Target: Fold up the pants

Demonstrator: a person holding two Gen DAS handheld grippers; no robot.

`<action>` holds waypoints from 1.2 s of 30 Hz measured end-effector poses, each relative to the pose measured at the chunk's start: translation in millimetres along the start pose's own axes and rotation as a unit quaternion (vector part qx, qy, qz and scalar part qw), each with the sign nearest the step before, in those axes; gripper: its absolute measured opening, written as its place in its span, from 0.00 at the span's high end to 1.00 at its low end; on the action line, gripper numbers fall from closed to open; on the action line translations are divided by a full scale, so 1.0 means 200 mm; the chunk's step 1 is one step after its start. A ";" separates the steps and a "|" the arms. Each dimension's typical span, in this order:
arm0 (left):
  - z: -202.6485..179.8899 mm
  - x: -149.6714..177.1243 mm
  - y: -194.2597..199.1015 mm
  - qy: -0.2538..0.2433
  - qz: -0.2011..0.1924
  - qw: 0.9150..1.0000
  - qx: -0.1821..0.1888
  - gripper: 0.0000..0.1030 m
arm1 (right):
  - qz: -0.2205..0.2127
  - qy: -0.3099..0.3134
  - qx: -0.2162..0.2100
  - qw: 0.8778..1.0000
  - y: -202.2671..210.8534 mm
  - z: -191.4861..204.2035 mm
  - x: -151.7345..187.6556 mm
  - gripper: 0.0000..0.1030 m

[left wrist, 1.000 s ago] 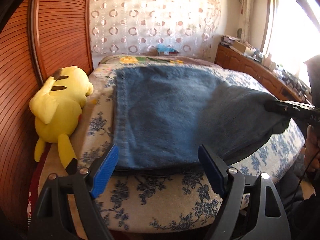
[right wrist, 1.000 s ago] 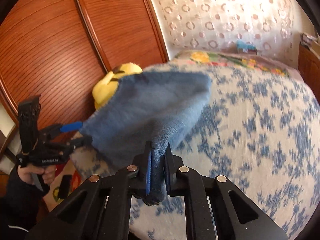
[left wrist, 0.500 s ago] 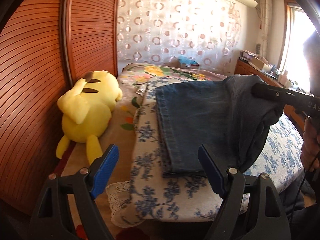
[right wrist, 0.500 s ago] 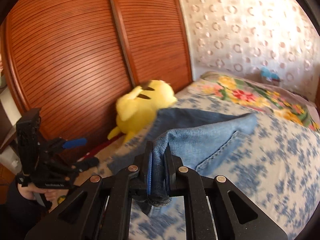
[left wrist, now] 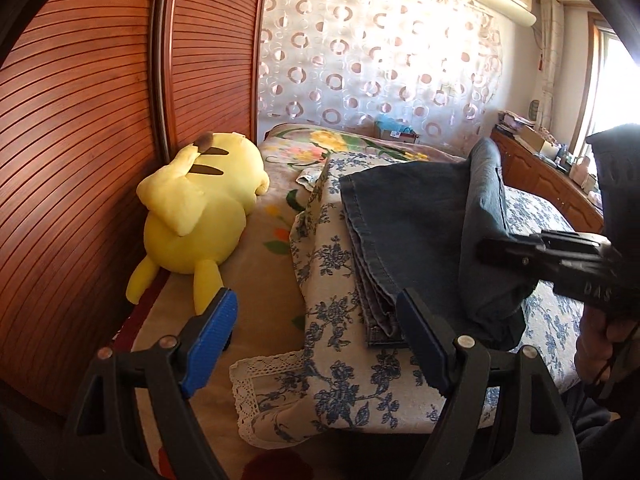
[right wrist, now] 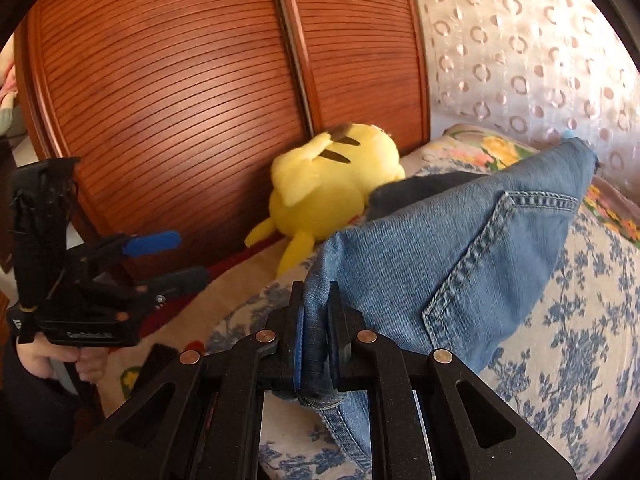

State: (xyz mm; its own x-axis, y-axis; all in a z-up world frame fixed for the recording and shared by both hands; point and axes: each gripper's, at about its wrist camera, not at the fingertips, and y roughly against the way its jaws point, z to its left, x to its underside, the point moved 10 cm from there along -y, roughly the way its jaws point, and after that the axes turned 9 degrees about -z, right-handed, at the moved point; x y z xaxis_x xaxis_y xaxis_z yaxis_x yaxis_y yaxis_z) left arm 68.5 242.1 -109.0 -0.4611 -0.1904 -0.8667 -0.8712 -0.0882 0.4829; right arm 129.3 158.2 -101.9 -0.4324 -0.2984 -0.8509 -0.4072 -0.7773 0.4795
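Blue denim pants point(left wrist: 400, 232) lie on the flowered bedspread point(left wrist: 332, 360), folded in layers with the hems toward me. My right gripper point(right wrist: 316, 332) is shut on a waist-side edge of the pants point(right wrist: 460, 248) and holds that part raised above the bed, back pocket showing. In the left wrist view the right gripper point(left wrist: 516, 250) comes in from the right with denim draped over it. My left gripper point(left wrist: 318, 336) stands open with nothing between its blue pads, near the bed's front edge and left of the pants. The right wrist view shows the left gripper point(right wrist: 168, 260) off to the left, held by a hand.
A yellow plush toy point(left wrist: 200, 208) lies on the bed against the slatted wooden wardrobe doors point(left wrist: 100, 120). A wooden dresser point(left wrist: 552, 176) with clutter runs along the right, under a bright window. A patterned curtain point(left wrist: 380, 60) hangs behind the bed.
The right gripper has carried the raised denim leftward, toward the plush toy. The left gripper has moved left off the pants' edge, still open. The pants now look narrower, with layers stacked.
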 end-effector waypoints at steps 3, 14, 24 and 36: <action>-0.03 0.00 -0.01 -0.002 0.001 1.000 0.006 0.21 | -0.007 -0.020 0.005 1.000 0.04 -0.06 -0.03 0.75; -0.33 -0.04 0.00 -0.036 -0.002 0.998 0.056 0.21 | -0.033 -0.095 -0.012 0.995 0.30 -0.30 -0.07 0.50; -0.65 -0.01 -0.05 -0.062 0.008 0.992 0.113 0.21 | -0.018 -0.150 0.015 0.988 0.40 -0.57 -0.01 0.45; -1.03 0.10 -0.11 -0.099 0.035 0.979 0.173 0.21 | -0.003 -0.121 0.147 0.982 0.70 -0.88 0.19 0.45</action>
State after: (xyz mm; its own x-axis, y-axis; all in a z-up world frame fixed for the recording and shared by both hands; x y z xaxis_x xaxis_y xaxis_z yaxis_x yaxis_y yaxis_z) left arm 113.9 39.6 -110.6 -0.5157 0.0129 -0.8567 -0.8254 0.2607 0.5007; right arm 196.8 -59.1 -103.8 -0.5940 -0.1265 -0.7944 -0.6095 -0.5738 0.5471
